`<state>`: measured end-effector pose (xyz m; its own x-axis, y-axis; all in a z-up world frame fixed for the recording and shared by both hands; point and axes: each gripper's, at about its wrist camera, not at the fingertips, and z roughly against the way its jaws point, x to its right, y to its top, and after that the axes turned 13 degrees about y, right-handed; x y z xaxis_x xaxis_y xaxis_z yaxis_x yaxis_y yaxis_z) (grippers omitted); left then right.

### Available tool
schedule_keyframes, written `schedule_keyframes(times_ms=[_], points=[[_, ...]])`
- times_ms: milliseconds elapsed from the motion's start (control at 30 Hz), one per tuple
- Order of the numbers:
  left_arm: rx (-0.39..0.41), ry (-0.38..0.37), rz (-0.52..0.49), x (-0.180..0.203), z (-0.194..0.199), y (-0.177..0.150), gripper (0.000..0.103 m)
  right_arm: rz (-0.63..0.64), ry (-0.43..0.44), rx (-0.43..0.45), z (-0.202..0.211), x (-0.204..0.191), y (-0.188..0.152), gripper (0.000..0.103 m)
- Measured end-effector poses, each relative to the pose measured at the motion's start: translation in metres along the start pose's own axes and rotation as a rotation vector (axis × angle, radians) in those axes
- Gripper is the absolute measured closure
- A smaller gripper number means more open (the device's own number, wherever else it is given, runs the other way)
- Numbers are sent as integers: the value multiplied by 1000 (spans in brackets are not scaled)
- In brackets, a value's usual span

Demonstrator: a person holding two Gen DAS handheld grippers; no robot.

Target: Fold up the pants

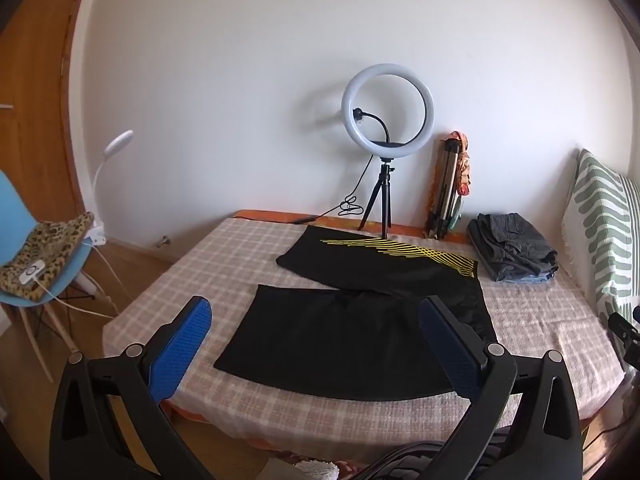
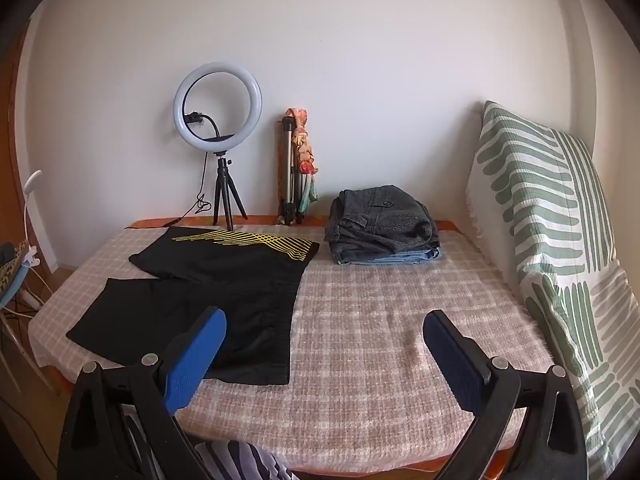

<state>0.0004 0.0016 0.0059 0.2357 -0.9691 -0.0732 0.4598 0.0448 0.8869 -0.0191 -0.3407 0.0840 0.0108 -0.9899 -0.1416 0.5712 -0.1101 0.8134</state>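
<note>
Black shorts with yellow line print lie spread flat on the bed, which is covered by a pink-and-white checked blanket. One leg reaches toward the bed's far edge and carries the yellow print; the other leg lies toward the near edge, and the two legs fork apart toward the bed's left edge. The waistband runs down the middle of the bed, facing its right side.

Your left tongs hang over the near edge with both blue pads wide apart and nothing between them; the near leg of the shorts shows through the gap. Your right tongs are likewise spread wide and hold nothing; the left pad hangs over the waistband end of the shorts, the right pad over bare blanket.

A stack of folded trousers, grey checked on top of blue denim, sits near the far right corner, apart from the shorts. A ring light on a small black tripod stands at the far edge, just behind the printed leg. A folded tripod draped with a patterned scarf leans on the wall beside it. A green-and-white striped cushion stands along the right edge. Off the left edge, a blue chair carries a leopard-print pad.
</note>
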Motion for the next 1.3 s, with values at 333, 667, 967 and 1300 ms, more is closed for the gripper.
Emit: schedule_keyframes(times_ms=[333,667,967,1300], points=[[2,-8,-3,3,1,4,0,4,1,1,1,0,1,3],[2,-5,-4,3,2,0,0,5,2,1,1,-1,1,3],[0,0,-8,3,-1,-2,0,4,4,-7,-1,-2,-1,3],[-8,-4,-13,6,-2,-6,0,0,6,-15,-3,0,-3,3]])
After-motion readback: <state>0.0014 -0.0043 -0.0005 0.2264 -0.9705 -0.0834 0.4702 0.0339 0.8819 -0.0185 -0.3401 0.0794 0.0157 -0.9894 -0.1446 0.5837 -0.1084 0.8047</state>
